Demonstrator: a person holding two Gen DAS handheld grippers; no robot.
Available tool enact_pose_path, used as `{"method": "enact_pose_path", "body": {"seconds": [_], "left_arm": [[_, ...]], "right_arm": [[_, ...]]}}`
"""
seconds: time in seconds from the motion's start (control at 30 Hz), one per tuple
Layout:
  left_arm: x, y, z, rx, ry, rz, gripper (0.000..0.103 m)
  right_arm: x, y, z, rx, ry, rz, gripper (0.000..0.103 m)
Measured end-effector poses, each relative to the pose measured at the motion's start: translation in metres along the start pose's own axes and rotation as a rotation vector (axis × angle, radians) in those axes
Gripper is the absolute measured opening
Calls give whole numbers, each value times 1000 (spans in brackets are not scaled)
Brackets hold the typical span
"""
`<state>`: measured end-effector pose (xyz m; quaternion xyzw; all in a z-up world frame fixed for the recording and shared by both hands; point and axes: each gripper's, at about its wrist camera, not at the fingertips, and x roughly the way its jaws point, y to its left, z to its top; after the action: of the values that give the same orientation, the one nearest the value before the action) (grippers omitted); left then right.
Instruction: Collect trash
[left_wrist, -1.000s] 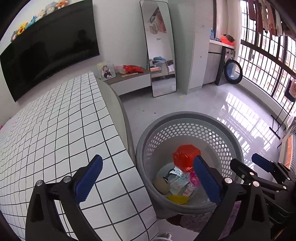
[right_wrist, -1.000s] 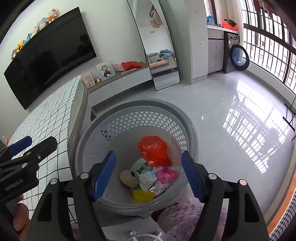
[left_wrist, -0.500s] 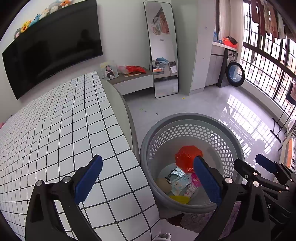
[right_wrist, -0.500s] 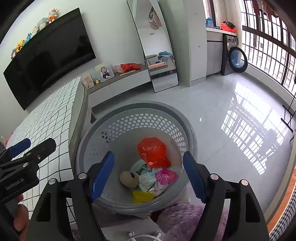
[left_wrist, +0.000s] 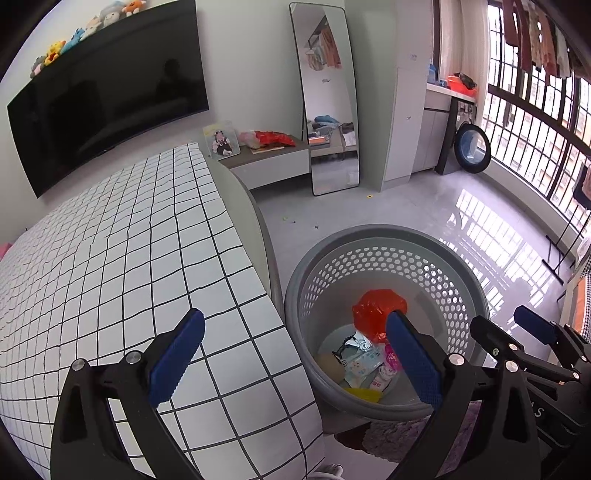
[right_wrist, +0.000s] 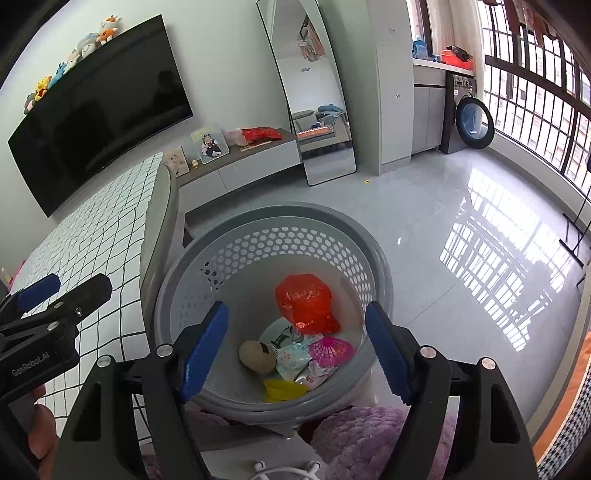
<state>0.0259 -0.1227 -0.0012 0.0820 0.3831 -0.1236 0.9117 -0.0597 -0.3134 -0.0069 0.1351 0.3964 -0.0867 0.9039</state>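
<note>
A grey perforated basket (left_wrist: 384, 236) (right_wrist: 273, 212) stands on the floor beside the bed. Inside lie a red plastic bag (left_wrist: 376, 308) (right_wrist: 304, 299), a tan ball (right_wrist: 255, 356), wrappers (right_wrist: 291, 354), a pink fan-shaped piece (right_wrist: 330, 349) and a yellow piece (right_wrist: 282, 389). My left gripper (left_wrist: 295, 360) is open and empty, over the bed's edge and the basket's left rim. My right gripper (right_wrist: 295, 350) is open and empty above the basket. Each gripper also shows at the edge of the other's view.
A bed with a white black-gridded cover (left_wrist: 110, 251) lies to the left. A purple fluffy rug (right_wrist: 369, 432) lies below the basket. A low cabinet (left_wrist: 273, 162), a standing mirror (left_wrist: 327, 99) and a wall TV (left_wrist: 110, 103) stand at the back. Glossy floor (right_wrist: 461, 229) stretches right.
Both grippers have risen and pulled back a little, so the basket sits lower and smaller in view. The jaws have stayed open and the trash has not moved.
</note>
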Motion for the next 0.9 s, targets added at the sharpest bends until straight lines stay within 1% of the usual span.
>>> {"method": "enact_pose_path", "body": {"seconds": [0.2, 0.57, 0.9], "left_arm": [[-1, -2, 0, 9, -3, 10, 97], [3, -1, -2, -2, 22, 11, 97], [-1, -4, -2, 11, -8, 19, 97]], "right_arm": [[-1, 1, 0, -4, 1, -3, 73], [-1, 0, -1, -3, 2, -5, 73], [1, -1, -1, -5, 7, -4, 73]]}}
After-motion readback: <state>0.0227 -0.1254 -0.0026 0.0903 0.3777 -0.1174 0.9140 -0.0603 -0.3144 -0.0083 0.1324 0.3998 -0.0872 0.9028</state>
